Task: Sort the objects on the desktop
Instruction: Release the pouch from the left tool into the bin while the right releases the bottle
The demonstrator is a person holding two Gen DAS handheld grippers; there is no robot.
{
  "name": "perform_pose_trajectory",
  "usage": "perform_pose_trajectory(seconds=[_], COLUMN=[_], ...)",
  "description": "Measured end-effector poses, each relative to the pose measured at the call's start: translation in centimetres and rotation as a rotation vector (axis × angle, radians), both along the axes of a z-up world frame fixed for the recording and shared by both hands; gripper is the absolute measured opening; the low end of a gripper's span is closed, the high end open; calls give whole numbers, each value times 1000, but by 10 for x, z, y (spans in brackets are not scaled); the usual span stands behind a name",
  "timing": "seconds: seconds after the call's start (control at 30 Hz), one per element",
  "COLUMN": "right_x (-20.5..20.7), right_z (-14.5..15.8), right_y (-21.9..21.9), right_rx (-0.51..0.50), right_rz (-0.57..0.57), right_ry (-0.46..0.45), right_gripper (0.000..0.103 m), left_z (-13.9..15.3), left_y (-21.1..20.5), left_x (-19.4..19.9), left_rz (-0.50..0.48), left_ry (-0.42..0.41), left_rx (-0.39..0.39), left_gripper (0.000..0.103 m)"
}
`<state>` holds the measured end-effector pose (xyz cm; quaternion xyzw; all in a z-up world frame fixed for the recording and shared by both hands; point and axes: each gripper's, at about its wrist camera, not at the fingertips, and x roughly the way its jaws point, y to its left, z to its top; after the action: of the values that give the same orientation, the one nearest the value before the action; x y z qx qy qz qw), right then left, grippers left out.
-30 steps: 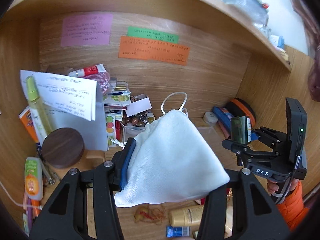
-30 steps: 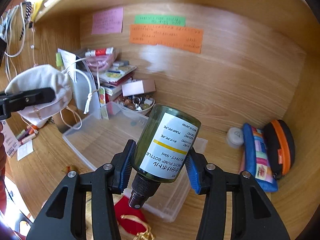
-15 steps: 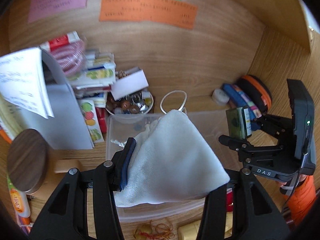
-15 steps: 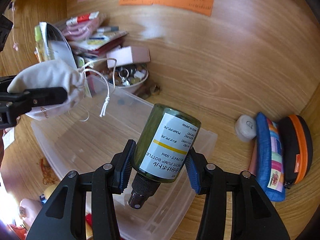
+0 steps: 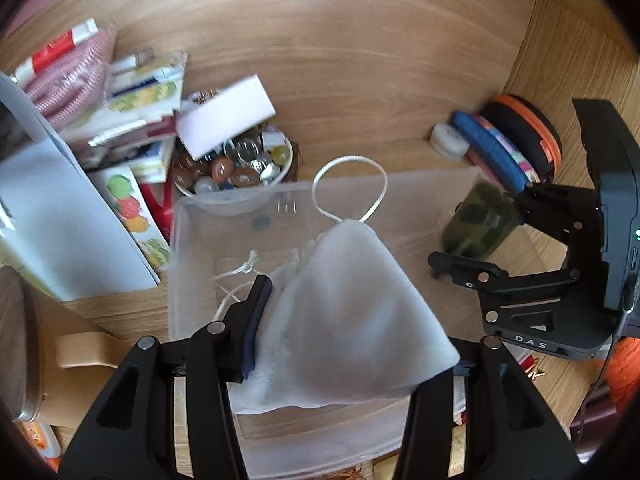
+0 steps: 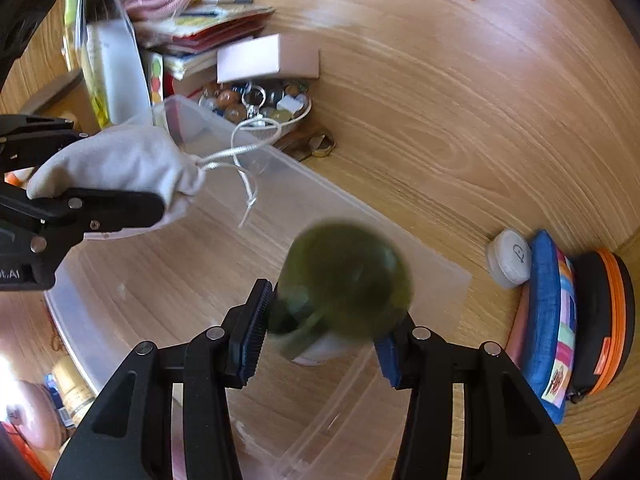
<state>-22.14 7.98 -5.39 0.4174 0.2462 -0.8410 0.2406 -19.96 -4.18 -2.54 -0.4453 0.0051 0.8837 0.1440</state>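
Note:
My left gripper [image 5: 352,320] is shut on a white drawstring pouch [image 5: 344,320] and holds it over the clear plastic bin [image 5: 192,240]. The pouch also shows in the right wrist view [image 6: 116,160], above the bin's left end [image 6: 400,248]. My right gripper [image 6: 324,320] has its jaws spread wider than the green pump bottle [image 6: 344,280]. The bottle is blurred and tipped bottom-up between them, over the bin's right part. In the left wrist view the bottle [image 5: 480,224] sits at the right gripper's fingertips [image 5: 456,264].
A bowl of beads and trinkets [image 5: 236,164] stands behind the bin, under a pink box [image 6: 268,58]. Booklets and papers [image 5: 132,92] pile at the left. A white round case [image 6: 510,258], a blue pouch [image 6: 548,320] and an orange-black case [image 6: 604,316] lie right of the bin.
Both grippers have moved down and forward over the bin. The right jaws have opened and the green bottle is slipping out, blurred. The pouch stays gripped.

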Motion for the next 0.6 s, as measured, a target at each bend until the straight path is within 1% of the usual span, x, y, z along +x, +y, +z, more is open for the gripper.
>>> perform_pose_trajectory(seconds=[0.07,0.17,0.27,0.37,0.43,0.5,0.6], right_x=[1,1,-2,-1,-3,-2,0], right_z=[-2,-4,-8,-11,-11,-11,-10], right_y=[-4,-9,-12,-16,-17,-17,-17], right_rx=[26,60,89,119,129,136,133], right_rz=[11,25,40,50,47,44,38], right_ry=[0,-8,-32,-40,-46,-36,-18], right_gripper=[43,43,42,42,42,42,43], left_z=[-4,-10,-13,-12,-12,-13,-13], left_y=[1,0,2,4,6,8,12], left_x=[-2,-5,-6,-5,-5,-4,-1], left_rz=[0,1,1,-14,-23,-31,-31], left_ry=[-8,-32,-29,-28,-25,-26,-13], left_rx=[-21,-32,-58,-67,-88,-97,-116], left_gripper=[48,48,48,48,48,49,58])
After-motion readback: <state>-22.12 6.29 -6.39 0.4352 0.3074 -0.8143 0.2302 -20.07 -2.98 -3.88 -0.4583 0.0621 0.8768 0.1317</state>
